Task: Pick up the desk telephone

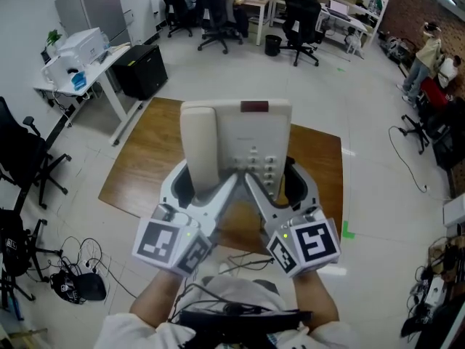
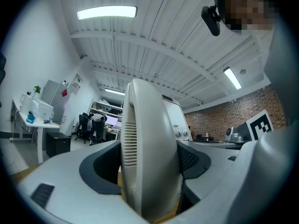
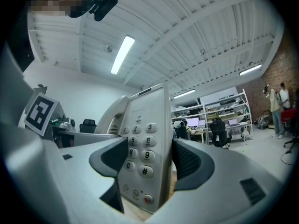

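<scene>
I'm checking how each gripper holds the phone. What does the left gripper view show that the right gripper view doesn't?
Left only: fingers closed on the handset, and a white printer on a side desk. Right only: fingers closed across the number keys, and two people standing far off. Both: the desk telephone clamped, ceiling lights, office chairs.
</scene>
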The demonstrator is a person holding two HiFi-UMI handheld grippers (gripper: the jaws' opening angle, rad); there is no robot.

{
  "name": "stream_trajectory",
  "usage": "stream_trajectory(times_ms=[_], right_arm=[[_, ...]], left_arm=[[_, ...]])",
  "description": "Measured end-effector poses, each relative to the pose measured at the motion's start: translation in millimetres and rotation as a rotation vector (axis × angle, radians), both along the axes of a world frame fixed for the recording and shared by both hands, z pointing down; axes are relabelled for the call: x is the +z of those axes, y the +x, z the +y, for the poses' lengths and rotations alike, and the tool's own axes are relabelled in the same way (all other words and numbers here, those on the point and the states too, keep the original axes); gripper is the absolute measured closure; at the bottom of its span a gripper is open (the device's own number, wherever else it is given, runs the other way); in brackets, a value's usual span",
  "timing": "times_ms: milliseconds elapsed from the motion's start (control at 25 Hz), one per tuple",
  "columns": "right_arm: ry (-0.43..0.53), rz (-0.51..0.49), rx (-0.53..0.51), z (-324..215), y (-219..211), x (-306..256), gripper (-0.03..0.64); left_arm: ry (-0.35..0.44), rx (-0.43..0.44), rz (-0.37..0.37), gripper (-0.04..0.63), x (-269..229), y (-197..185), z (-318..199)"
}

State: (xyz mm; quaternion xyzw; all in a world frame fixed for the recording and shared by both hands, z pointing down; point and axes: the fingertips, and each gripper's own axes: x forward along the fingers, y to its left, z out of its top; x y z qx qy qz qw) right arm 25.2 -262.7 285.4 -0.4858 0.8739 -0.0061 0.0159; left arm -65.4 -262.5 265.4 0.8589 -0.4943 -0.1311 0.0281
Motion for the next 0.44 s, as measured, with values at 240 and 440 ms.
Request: stream_trajectory(times_ms=[240, 440], right_arm=[[-0.005, 0.005, 0.004, 0.1, -2.3, 3.2, 0.308], [-0.009, 0.019, 0.006, -4.3, -3.1, 2.3, 0.308]], left_arm=[[-0.011, 0.005, 0.007, 0.258, 3.9, -2.0, -0.1], [-0.025, 0.005, 0.014, 0.258, 5.0, -2.9, -4.9]])
